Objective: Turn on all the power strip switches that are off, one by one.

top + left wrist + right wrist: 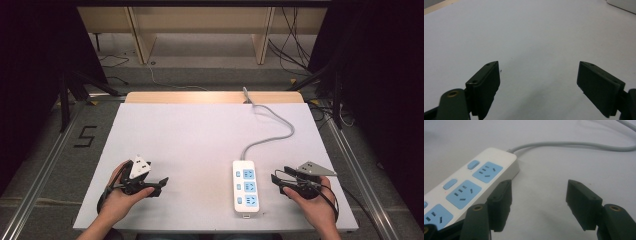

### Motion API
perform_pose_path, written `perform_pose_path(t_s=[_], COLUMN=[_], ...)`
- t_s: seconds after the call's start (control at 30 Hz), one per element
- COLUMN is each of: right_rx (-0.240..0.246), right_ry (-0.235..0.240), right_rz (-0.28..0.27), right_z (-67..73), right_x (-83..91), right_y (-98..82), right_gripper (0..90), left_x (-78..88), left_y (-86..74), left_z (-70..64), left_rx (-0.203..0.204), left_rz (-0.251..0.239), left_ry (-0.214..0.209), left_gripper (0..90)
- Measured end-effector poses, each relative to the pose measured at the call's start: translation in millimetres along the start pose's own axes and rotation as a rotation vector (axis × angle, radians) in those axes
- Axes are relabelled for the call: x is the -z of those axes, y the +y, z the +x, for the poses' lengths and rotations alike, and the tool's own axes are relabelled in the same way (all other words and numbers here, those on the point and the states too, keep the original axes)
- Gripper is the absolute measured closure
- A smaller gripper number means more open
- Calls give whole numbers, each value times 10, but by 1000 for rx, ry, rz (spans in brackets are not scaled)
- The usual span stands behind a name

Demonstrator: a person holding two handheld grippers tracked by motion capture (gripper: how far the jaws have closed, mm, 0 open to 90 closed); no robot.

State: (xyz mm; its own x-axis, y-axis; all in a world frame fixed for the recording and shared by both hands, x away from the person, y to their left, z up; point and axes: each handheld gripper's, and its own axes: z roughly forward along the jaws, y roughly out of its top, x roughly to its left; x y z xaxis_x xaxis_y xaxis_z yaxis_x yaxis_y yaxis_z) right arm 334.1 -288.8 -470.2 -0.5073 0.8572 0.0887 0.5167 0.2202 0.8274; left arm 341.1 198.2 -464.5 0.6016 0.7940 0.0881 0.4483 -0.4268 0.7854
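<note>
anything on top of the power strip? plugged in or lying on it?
Nothing. The power strip lies bare on the white table: three blue sockets empty, switches uncovered. In the right gripper view one jaw of the right gripper overlaps its near edge, hiding that bit.

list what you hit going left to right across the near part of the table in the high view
left hand → left gripper → power strip → right gripper → right hand
</note>
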Motion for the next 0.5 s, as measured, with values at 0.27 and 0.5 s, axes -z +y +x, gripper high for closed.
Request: perform_pose_path(t_s=[0.27, 0.5], right_rx=[5, 47], right_ry=[7, 5], right_rz=[18, 56], right_z=[17, 69], right_x=[-6, 12], right_y=[11, 84], right_gripper=[418, 679], left_x=[-11, -11], left_y=[-7, -6], left_z=[20, 19], left_rx=[10, 11], left_rz=[9, 10], left_ry=[5, 6], left_gripper=[186, 188])
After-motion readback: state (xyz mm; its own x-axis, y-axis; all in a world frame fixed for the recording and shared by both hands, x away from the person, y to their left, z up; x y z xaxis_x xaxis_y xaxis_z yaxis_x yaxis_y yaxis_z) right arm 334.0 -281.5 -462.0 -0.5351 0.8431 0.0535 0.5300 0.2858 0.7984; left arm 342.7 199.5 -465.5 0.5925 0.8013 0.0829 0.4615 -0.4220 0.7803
